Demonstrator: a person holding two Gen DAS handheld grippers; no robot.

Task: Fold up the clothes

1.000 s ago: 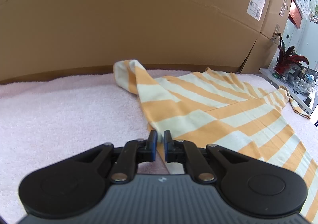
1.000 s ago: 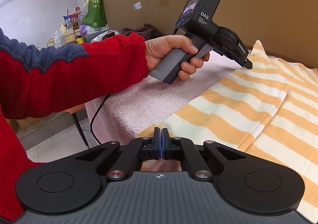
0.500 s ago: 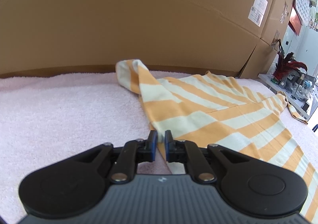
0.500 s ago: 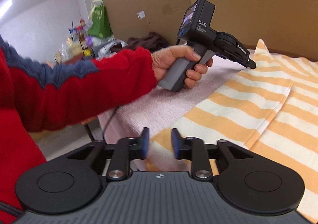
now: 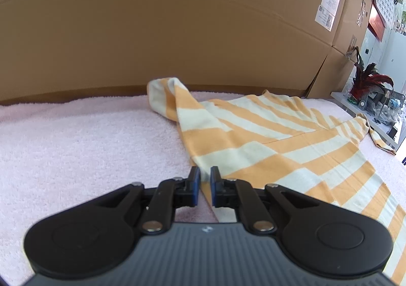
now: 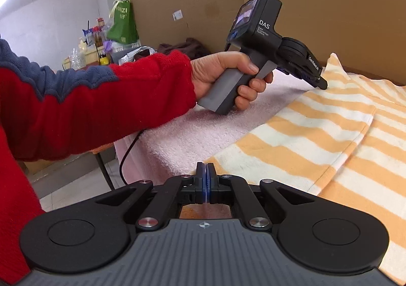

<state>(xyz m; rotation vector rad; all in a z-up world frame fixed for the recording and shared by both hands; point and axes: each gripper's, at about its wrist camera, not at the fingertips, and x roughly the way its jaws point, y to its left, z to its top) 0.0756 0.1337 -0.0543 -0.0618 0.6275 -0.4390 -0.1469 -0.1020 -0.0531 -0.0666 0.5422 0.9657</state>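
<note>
- Left wrist view: the left claw (image 5: 202,188) stands narrowly parted, its blue pads on either side of the near side edge of the striped garment (image 5: 274,143). Whether cloth is truly pinched there I cannot tell. Over the last second it has barely moved. The garment lies spread on the pink towel (image 5: 76,138) that covers the bench, toward the right half, with one sleeve (image 5: 167,98) bunched up against the back edge.
- Behind stands a wall of cardboard boxes (image 5: 177,19), right at the back edge, leaving little room to swing cloth that way. A shelf with red feathers (image 5: 370,81) stands off the right end.
- Right wrist view: the right claw (image 6: 205,187) is pressed fully together at the garment's corner on the front edge of the bench. Half a second ago it stood apart, so it has probably just re-gripped that hem, though no cloth shows between the pads.
- The person's left hand (image 6: 223,75), in a red sleeve (image 6: 114,105), holds the other tool over the far side edge. With both claws on that edge, a fold across looks likely.
</note>
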